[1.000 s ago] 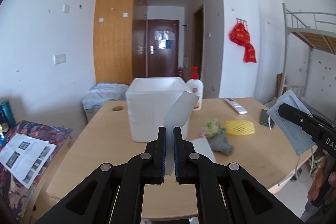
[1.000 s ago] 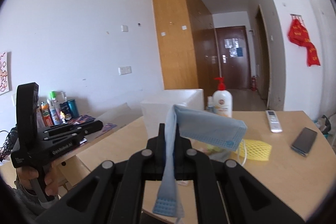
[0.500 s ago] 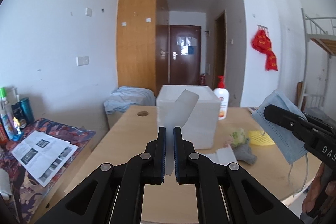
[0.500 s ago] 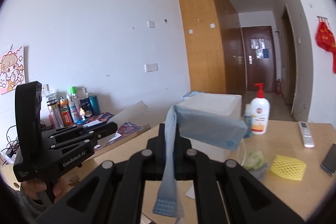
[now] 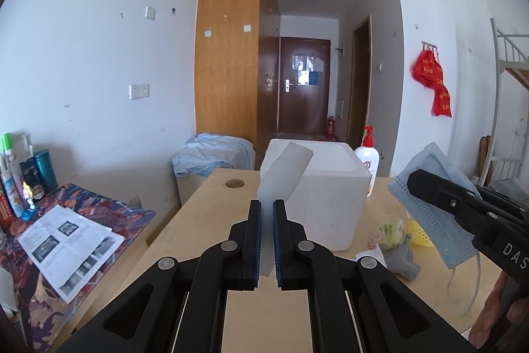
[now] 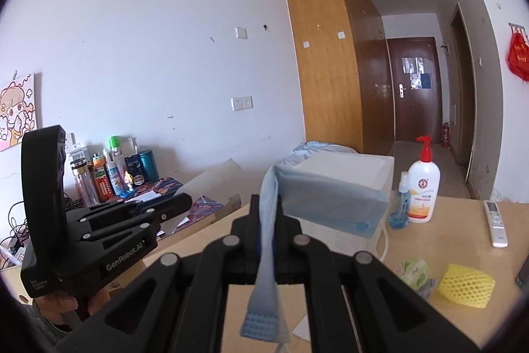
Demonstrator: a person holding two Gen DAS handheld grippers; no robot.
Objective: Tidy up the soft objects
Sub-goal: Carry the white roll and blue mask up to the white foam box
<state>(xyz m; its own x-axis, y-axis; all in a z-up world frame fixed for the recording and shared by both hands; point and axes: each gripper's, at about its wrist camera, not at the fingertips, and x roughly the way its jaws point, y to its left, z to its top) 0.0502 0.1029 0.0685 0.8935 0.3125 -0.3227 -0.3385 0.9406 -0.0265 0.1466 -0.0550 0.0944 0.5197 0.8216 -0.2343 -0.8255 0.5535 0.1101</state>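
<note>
My left gripper (image 5: 266,204) is shut on a thin white sheet (image 5: 284,174) that sticks up in front of the white foam box (image 5: 330,187). My right gripper (image 6: 267,200) is shut on a blue face mask (image 6: 327,197); it also shows in the left wrist view (image 5: 429,197) with its ear loop hanging. Both are held above the wooden table (image 5: 205,240). A green-yellow soft toy (image 5: 391,229), a grey soft piece (image 5: 401,260) and a yellow foam net (image 6: 464,285) lie on the table to the right of the box.
A lotion pump bottle (image 6: 423,194), a small blue spray bottle (image 6: 399,207) and a remote (image 6: 496,222) stand or lie behind the box. A leaflet (image 5: 66,247) lies on a patterned side surface at left with several bottles (image 6: 109,174). A pile of blue cloth (image 5: 211,154) lies behind the table.
Both grippers have swung left and drawn back from the table with their loads still held. The box and table items now sit further right and lower in view.
</note>
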